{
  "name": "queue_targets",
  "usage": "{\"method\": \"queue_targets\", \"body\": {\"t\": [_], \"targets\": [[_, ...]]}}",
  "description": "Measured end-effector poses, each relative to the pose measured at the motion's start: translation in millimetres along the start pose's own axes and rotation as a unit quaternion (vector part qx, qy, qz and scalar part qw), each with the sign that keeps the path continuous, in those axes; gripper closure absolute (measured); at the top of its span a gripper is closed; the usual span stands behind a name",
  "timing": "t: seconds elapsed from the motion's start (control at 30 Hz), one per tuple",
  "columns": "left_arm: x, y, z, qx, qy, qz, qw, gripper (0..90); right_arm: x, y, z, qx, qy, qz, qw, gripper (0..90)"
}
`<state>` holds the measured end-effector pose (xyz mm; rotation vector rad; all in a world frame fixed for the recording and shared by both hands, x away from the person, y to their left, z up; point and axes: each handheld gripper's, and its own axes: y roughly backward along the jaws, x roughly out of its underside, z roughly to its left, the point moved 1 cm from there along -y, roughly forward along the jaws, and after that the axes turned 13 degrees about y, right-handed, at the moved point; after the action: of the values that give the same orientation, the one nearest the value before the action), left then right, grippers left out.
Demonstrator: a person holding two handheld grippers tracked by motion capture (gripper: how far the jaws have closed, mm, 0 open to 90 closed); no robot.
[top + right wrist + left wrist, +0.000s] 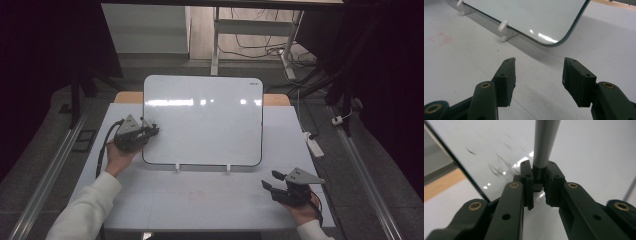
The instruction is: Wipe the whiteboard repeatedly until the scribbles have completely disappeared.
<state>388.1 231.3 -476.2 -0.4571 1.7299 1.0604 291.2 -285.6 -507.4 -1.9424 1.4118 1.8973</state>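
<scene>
A white table (150, 200) fills the middle of the high view, and a whiteboard (205, 120) stands propped on it, leaning back on two small white feet (177, 167) along its lower edge. The board's surface is glossy, with a band of light reflections across its upper part.

The left hand-held gripper (151, 131) sits at the left edge of the board, centre left of the frame, held by a hand (120, 156) in a white sleeve. In the left gripper view, its jaws are pinched on a grey marker (545, 142), which rises from between the jaws to the top of the frame, with the board's white face behind it. Faint dark smudges (495, 166) mark the board in the upper left of that view, near its dark rim.

The right hand-held gripper (272, 180) lies at the lower right of the high view, on the table just below the board's lower right corner and apart from it. In the right gripper view its jaws are spread wide with nothing between them, over bare table, and the board's rounded corner (559, 42) shows ahead at the upper middle, with one white foot (505, 31) to its left. A faint reddish stain (441, 38) marks the table at the left of that view.
</scene>
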Motion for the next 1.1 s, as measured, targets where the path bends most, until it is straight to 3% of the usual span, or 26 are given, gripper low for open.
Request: {"method": "queue_targets", "body": {"t": [0.1,0.17,0.2,0.3,0.4,0.5,0.57,0.6,0.7,0.8,0.9,1.0,1.1], "targets": [[-24.0,-2.5,16.0,-0.022,0.013,-0.014,0.9996,77.7,-1.2,-0.4,1.1,0.001,0.003,0.002,1.0,43.9],[-32.8,-3.9,23.4,-0.019,0.035,-0.021,0.999,77.7,-2.3,0.0,1.7,0.001,0.004,0.001,1.0,43.9],[-32.2,-4.6,22.5,-0.021,0.031,-0.02,0.9991,77.7,-2.5,0.2,1.7,0.001,0.003,0.0,1.0,43.9],[-18.8,-2.5,15.4,-0.012,0.02,-0.008,0.9997,77.7,-1.9,-0.3,1.9,-0.001,0.003,0.0,1.0,44.0],[7.0,3.2,3.7,0.007,0.009,0.003,0.9999,77.8,-0.7,-0.8,2.2,-0.002,0.003,0.002,1.0,43.9],[12.0,6.1,3.7,0.011,0.008,0.007,0.9999,77.7,-0.9,-0.4,1.2,-0.001,0.003,0.0,1.0,43.9],[3.0,6.7,8.8,-0.006,0.003,0.0,1.0,77.7,-1.3,-0.3,1.1,0.0,0.002,0.001,1.0,43.9],[-6.3,7.0,16.2,-0.016,0.013,-0.008,0.9997,77.7,-1.5,-0.4,1.3,0.0,0.003,0.001,1.0,43.9],[-27.3,5.9,33.9,-0.029,0.038,-0.025,0.9985,77.7,-1.9,-0.9,1.5,0.001,0.004,0.001,1.0,43.9],[-32.8,3.4,36.8,-0.031,0.041,-0.027,0.9983,77.7,-1.8,-1.2,1.7,0.0,0.003,0.002,1.0,43.9],[-17.7,4.4,27.5,-0.014,0.031,-0.014,0.9993,77.8,-0.7,-0.8,1.8,0.0,0.002,0.003,1.0,43.9],[8.7,7.9,14.4,0.008,0.028,-0.006,0.9996,77.8,0.0,-0.3,1.8,-0.001,0.002,0.003,1.0,43.9],[27.0,11.7,4.8,0.018,0.026,-0.005,0.9995,77.7,0.1,0.5,1.4,0.0,0.002,0.001,1.0,43.9]]}}
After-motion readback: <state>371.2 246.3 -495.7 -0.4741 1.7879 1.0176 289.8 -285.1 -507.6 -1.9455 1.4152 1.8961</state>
